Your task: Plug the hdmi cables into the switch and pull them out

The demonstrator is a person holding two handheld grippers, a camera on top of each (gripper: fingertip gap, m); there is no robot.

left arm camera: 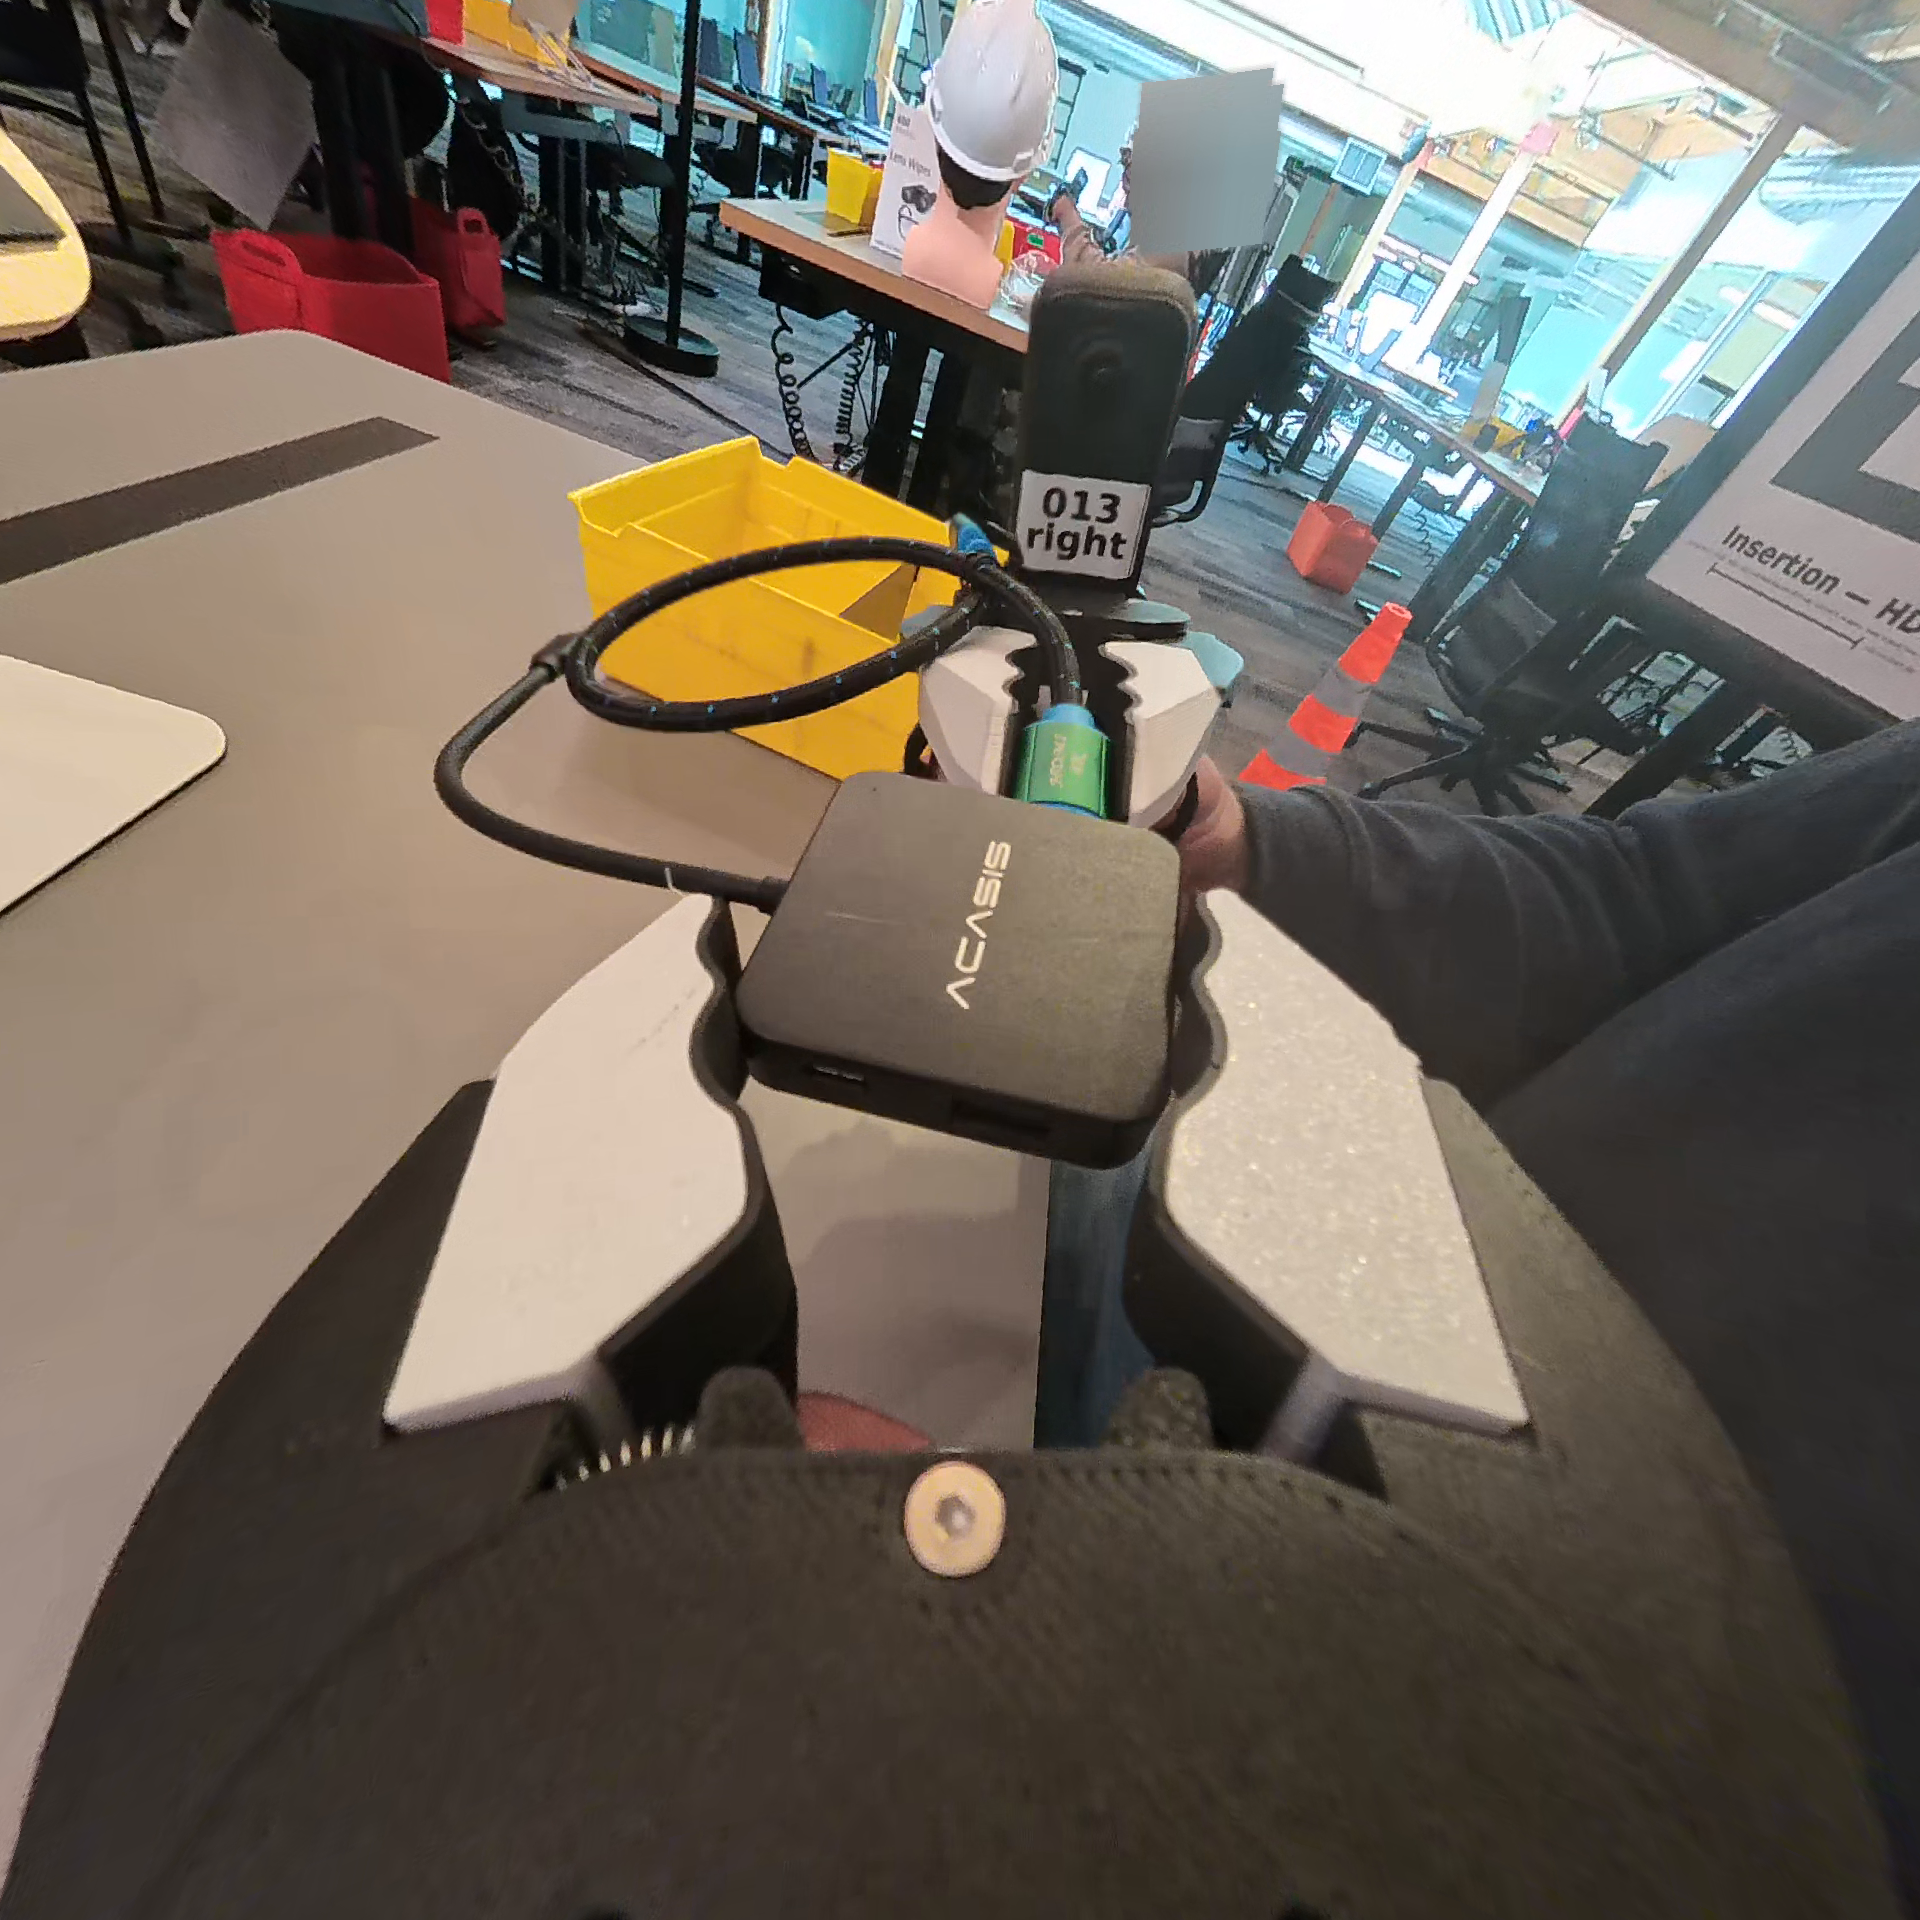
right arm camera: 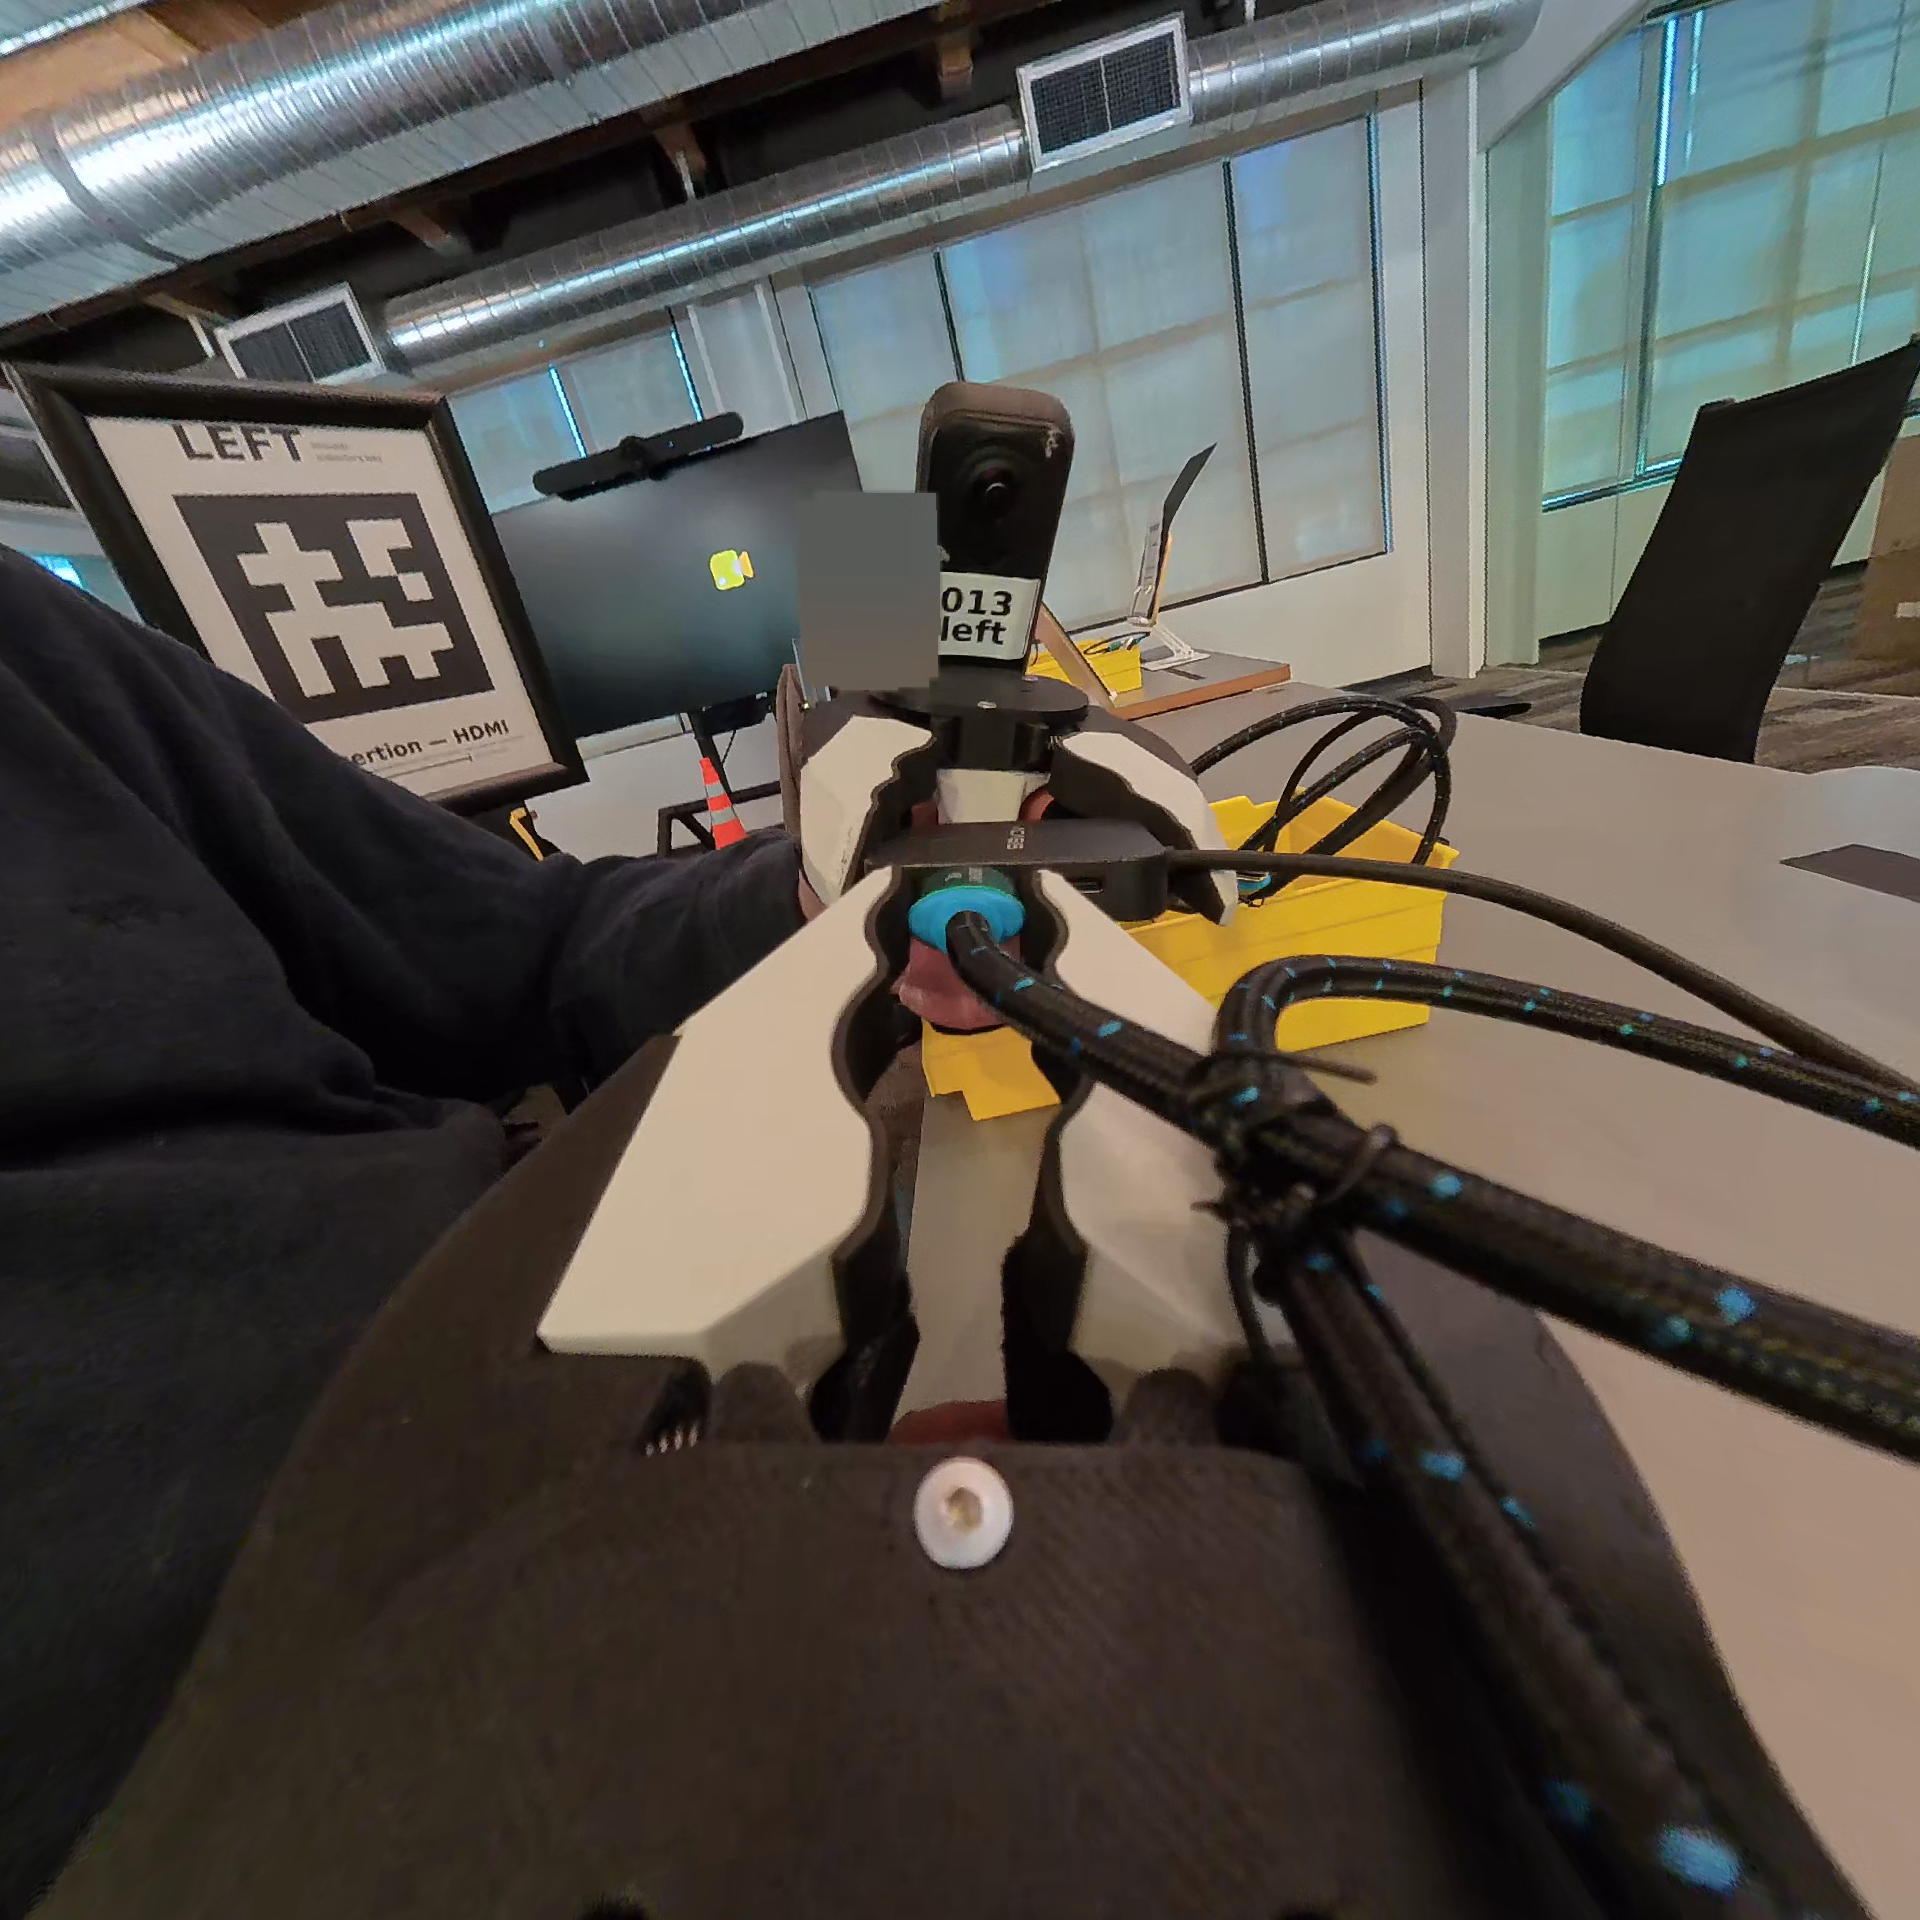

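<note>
Two hand-held grippers, facing each other above a grey desk (left arm camera: 260,831). Left to right in the left wrist view: a thin black lead (left arm camera: 488,821) curving off the switch's far-left corner; a yellow bin (left arm camera: 727,582) farther back on the desk; the left hand-held gripper (left arm camera: 961,997) clamped on the flat sides of a black square switch (left arm camera: 966,956), held level and clear of the desk, two open ports visible on its near edge. Just beyond, at the switch's far edge, a green-and-blue HDMI plug (left arm camera: 1055,764) pinched between the white fingers of the right hand-held gripper (left arm camera: 1065,727), with a braided black-and-blue cable (left arm camera: 790,582) looping back over the bin. Plug tip touching the switch's edge; depth of seating not discernible. Dark sleeve (left arm camera: 1507,894) at right.

In the right wrist view, left to right: a dark sleeve (right arm camera: 312,935); the right hand-held gripper (right arm camera: 961,914) shut around the plug's blue collar (right arm camera: 961,920), the green body pointing into the switch (right arm camera: 1018,844); the left hand-held gripper (right arm camera: 1013,831) behind, closed on that switch; the braided cable (right arm camera: 1403,1195) trailing right, bundled with a tie; the yellow bin (right arm camera: 1340,935) on the desk beyond.
</note>
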